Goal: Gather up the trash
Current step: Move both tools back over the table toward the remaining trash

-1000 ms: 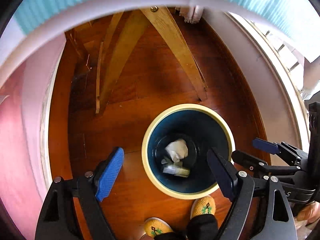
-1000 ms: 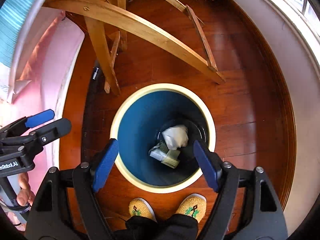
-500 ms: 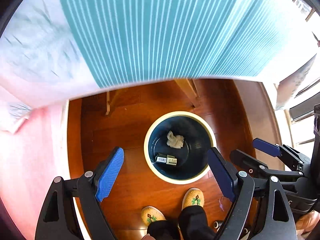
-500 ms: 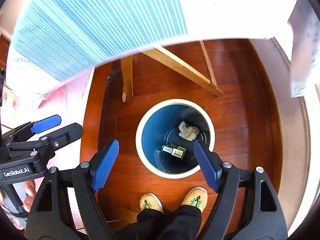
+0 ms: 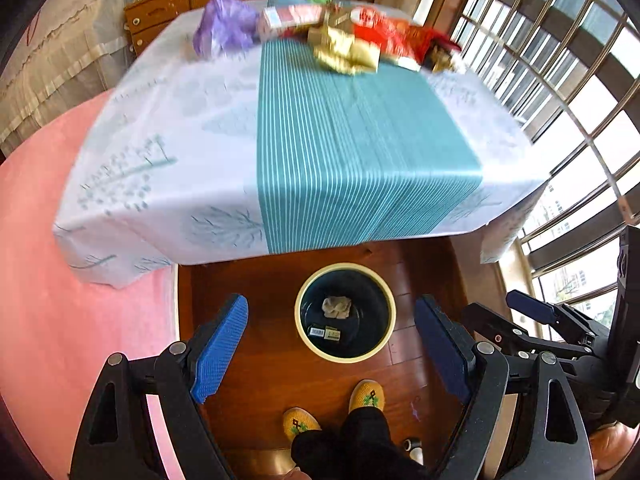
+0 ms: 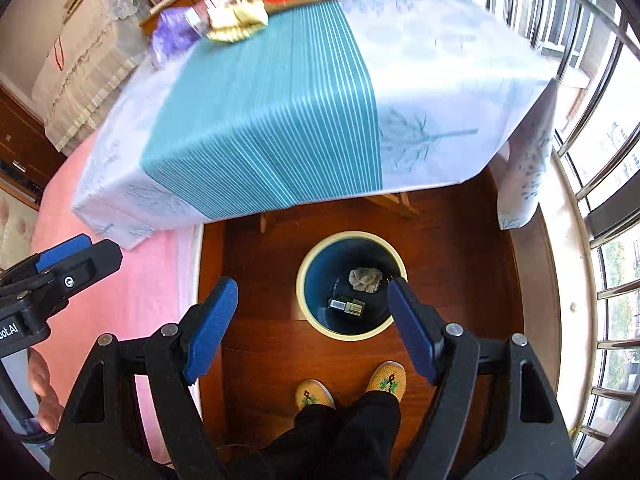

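Note:
A round bin [image 5: 305, 332] [image 6: 308, 316] with a cream rim and dark blue inside stands on the wooden floor below both grippers. In it lie a crumpled tissue [image 5: 337, 307] [image 6: 365, 279] and a small box [image 5: 325, 333] [image 6: 346, 305]. My left gripper [image 5: 332, 346] is open and empty, high above the bin. My right gripper [image 6: 310, 330] is open and empty too; it also shows at the right of the left wrist view [image 5: 516, 316]. Wrappers and bags [image 5: 352, 40] [image 6: 240, 20] lie at the far end of the table.
A table with a white and teal striped cloth [image 5: 340, 140] [image 6: 280, 108] stands just beyond the bin. A pink bed [image 5: 48, 280] [image 6: 132, 280] is on the left, barred windows [image 5: 560, 80] on the right. The person's feet in yellow slippers [image 5: 366, 396] [image 6: 386, 378] stand near the bin.
Both grippers have risen well above the bin and tilted up, so the table top and the trash on it have come into view. The jaws have stayed open.

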The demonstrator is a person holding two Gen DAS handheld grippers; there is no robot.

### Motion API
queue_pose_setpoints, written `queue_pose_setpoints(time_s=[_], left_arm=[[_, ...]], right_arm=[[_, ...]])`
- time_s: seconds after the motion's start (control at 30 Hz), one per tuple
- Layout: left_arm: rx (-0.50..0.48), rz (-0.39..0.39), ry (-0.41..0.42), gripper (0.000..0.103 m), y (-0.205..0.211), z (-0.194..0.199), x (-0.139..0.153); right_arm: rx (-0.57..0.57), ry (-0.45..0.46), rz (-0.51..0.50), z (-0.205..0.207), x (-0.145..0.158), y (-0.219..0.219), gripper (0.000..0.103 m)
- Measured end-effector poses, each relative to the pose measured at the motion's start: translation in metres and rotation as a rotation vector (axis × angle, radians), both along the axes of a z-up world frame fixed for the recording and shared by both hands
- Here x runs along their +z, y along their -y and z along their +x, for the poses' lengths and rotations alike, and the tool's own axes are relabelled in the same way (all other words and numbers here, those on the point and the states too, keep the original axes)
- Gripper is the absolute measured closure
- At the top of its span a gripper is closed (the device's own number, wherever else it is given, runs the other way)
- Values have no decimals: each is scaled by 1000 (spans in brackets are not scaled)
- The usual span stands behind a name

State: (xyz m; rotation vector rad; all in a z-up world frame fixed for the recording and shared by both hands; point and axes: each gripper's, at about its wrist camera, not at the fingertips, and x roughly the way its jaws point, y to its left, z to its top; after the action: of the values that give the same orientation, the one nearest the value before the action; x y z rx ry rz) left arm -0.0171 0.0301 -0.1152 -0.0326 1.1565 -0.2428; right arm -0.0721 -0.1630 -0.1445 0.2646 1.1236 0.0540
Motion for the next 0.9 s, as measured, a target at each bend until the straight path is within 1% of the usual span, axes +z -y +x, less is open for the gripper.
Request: queue_pose_setpoints(time_s=[0.1,0.2,0.27,0.37,0.5,0.6,0.67,0.73,0.9], left_arm=[[-5,-4,44,16,-5,-12,50],[-20,10,108,16,-12,-21,90],[-21,19,152,16,-17,-23,111],[-19,20,206,16,-25,-23,147],[-17,10,240,16,-31,-14,179],[-32,13,263,16,-30,-6,196],[-37,29,288,16,-27,-1,208],[-40,36,305,16,-24,5,216],[-31,36,303,16,-15,31,228]], right_arm=[[-4,35,2,-8,42,-3,28],[-2,82,3,-14,79,-9,28],[-1,113,-5,-17,104,-14,28],[-3,157,-10,-20,133,-16,28],[-2,212,-27,-21,168,-20,28],[-4,249,-40,-16,186,-22,28],[-7,267,-53,-10,197,-21,28],[-10,284,-67,-4,205,-20,28],[-22,310,-90,20,219,-10,28]])
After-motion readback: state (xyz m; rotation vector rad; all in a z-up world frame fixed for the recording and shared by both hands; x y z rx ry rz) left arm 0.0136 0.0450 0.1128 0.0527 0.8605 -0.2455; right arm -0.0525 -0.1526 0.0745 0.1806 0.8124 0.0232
